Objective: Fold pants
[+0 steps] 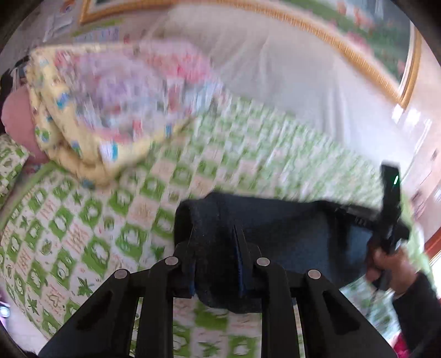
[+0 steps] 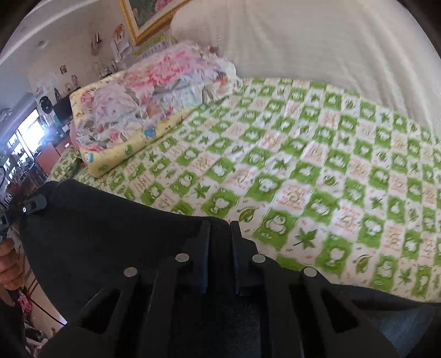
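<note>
Dark navy pants [image 1: 275, 220] lifted above the green-checked bed cover [image 2: 303, 165], left claw [image 1: 215, 242] pinching one edge at 6 o'clock, right claw [image 2: 220, 234] pinching the other, yellow patterned quilt [image 2: 143, 110] bundled at 10 o'clock.

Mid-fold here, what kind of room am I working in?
Most likely a home bedroom. The dark pants are held over a bed with a green-and-white patterned bedspread, a folded yellow quilt lies at its far end, and a gold-framed picture hangs on the wall.
</note>
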Action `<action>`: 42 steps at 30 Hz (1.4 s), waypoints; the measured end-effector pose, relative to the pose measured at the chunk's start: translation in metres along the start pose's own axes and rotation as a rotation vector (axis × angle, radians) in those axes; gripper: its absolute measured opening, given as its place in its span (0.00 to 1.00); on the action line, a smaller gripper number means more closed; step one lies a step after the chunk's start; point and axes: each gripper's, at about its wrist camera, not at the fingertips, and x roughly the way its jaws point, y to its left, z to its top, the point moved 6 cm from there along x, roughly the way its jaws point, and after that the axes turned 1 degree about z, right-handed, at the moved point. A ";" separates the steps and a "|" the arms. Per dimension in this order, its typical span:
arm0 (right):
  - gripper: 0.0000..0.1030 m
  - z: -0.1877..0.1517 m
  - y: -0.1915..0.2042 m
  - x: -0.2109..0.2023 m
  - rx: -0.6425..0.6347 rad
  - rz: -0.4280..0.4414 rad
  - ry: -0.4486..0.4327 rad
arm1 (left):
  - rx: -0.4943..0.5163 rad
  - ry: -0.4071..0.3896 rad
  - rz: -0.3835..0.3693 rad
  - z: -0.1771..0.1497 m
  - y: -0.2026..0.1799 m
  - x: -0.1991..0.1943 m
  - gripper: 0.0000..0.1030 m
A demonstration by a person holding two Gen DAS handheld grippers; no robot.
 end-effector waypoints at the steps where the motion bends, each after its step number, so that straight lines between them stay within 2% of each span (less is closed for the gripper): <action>1: 0.21 -0.002 0.001 0.013 -0.002 -0.030 0.025 | 0.017 0.027 0.030 -0.009 0.004 0.012 0.23; 3: 0.31 -0.013 -0.006 0.037 -0.025 -0.128 0.086 | 0.071 0.051 0.138 -0.024 0.007 0.035 0.31; 4: 0.41 -0.016 -0.008 0.041 -0.033 -0.146 0.090 | 0.095 0.058 0.172 -0.029 0.008 0.041 0.33; 5: 0.49 -0.018 -0.010 0.040 -0.035 -0.167 0.078 | 0.095 0.058 0.182 -0.032 0.010 0.042 0.34; 7: 0.55 -0.019 -0.014 0.025 -0.014 -0.178 0.046 | 0.059 0.049 0.164 -0.033 0.017 0.038 0.40; 8: 0.57 -0.019 -0.015 0.016 -0.005 -0.174 0.034 | 0.025 0.045 0.176 -0.032 0.025 0.033 0.55; 9: 0.57 -0.020 -0.016 0.003 0.002 -0.172 0.015 | -0.002 0.034 0.197 -0.031 0.033 0.028 0.64; 13: 0.67 -0.039 -0.031 -0.063 0.076 -0.204 -0.096 | -0.088 0.004 0.172 -0.029 0.050 0.005 0.63; 17: 0.67 -0.079 -0.065 -0.115 0.237 -0.228 -0.149 | -0.077 -0.021 0.167 -0.024 0.037 -0.011 0.63; 21: 0.67 -0.112 -0.096 -0.145 0.365 -0.264 -0.162 | -0.018 -0.030 0.111 -0.016 -0.004 -0.019 0.63; 24: 0.67 -0.130 -0.111 -0.162 0.417 -0.281 -0.180 | 0.044 -0.015 0.084 -0.012 -0.039 -0.011 0.66; 33: 0.67 -0.172 -0.161 -0.210 0.562 -0.340 -0.240 | 0.254 0.036 -0.040 -0.003 -0.161 0.016 0.66; 42: 0.67 -0.192 -0.199 -0.245 0.661 -0.364 -0.322 | 0.445 0.098 -0.177 0.002 -0.286 0.049 0.66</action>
